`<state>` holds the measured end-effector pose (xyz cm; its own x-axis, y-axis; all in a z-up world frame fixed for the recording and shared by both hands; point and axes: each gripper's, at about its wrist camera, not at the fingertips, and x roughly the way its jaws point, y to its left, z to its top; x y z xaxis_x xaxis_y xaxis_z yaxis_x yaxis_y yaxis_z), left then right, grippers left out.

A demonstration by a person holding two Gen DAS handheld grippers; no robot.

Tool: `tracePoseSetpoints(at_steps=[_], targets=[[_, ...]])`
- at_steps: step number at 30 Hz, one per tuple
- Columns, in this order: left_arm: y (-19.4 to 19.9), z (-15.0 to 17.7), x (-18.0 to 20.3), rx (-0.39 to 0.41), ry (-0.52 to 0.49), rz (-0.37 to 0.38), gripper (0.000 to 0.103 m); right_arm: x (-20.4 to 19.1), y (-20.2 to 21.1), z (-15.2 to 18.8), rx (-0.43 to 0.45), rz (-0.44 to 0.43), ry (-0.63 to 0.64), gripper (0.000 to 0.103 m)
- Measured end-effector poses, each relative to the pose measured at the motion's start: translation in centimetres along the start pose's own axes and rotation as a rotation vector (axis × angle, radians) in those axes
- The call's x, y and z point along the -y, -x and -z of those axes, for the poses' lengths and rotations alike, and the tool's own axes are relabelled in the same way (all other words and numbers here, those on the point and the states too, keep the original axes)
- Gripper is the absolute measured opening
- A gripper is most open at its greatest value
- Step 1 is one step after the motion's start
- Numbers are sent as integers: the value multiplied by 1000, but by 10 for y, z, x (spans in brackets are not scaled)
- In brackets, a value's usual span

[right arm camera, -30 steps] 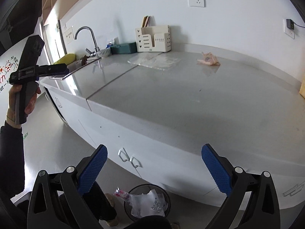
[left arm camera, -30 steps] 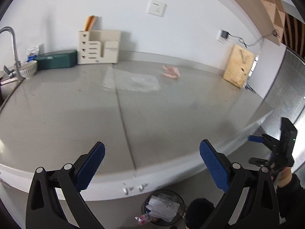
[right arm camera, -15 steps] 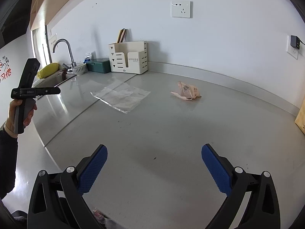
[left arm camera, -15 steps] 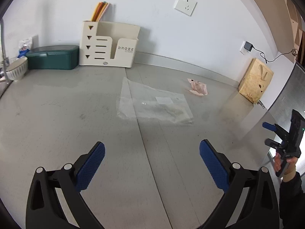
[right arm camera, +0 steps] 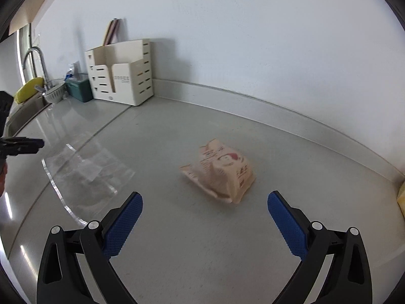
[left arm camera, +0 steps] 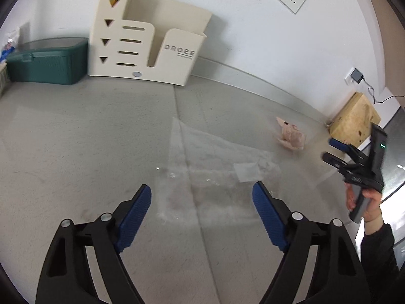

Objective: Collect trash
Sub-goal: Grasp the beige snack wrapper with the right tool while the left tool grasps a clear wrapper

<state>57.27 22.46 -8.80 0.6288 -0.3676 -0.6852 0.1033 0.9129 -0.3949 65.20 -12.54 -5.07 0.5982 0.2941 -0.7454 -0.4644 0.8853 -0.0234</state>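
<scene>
A: Where is the trash?

B: Two pieces lie on the grey desk (right arm camera: 291, 136). A flat clear plastic bag (left arm camera: 215, 167) lies across the seam of the desk, and a crumpled pink paper bag (right arm camera: 220, 171) sits well to its right, nearer the wall.

A: And the left tool?

B: The left tool (left arm camera: 202, 204) hangs over the near edge of the clear plastic bag, its blue pads spread wide, nothing between them.

A: The right one?

B: The right tool (right arm camera: 205, 215) is released too, jaws wide, just in front of the pink paper bag; I cannot tell whether it is touching the bag or not.

A: Anything else there?

B: A cream organizer (left arm camera: 149, 48) stands against the wall, a green box (left arm camera: 48, 62) just beside it, a faucet (right arm camera: 35, 63) further left, and a wooden box (left arm camera: 354, 121) at the far right.
</scene>
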Motion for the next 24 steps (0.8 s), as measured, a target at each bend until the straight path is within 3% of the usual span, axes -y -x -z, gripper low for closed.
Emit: tracePoseSetpoints(at_steps=[4, 10, 12, 17, 20, 21, 23, 24], targets=[[-22, -3, -1, -14, 7, 5, 75, 23, -42, -12, -81, 3, -82, 100], [-26, -1, 5, -24, -35, -26, 66, 37, -78, -19, -126, -12, -87, 100], [-28, 1, 8, -42, -64, -16, 45, 38, -85, -21, -137, 2, -84, 100], [-40, 3, 4, -92, -53, 17, 15, 39, -104, -29, -169, -4, -100, 99], [-39, 4, 2, -87, -48, 43, 2, 36, -110, -33, -178, -11, -86, 99], [-38, 5, 3, -79, -49, 45, 2, 35, -111, -33, -178, -2, -88, 97], [-35, 5, 3, -69, -42, 71, 1, 34, -114, -35, -184, -7, -88, 75], [-34, 6, 3, -67, -41, 86, 1, 32, -117, -35, -197, -6, -85, 73]])
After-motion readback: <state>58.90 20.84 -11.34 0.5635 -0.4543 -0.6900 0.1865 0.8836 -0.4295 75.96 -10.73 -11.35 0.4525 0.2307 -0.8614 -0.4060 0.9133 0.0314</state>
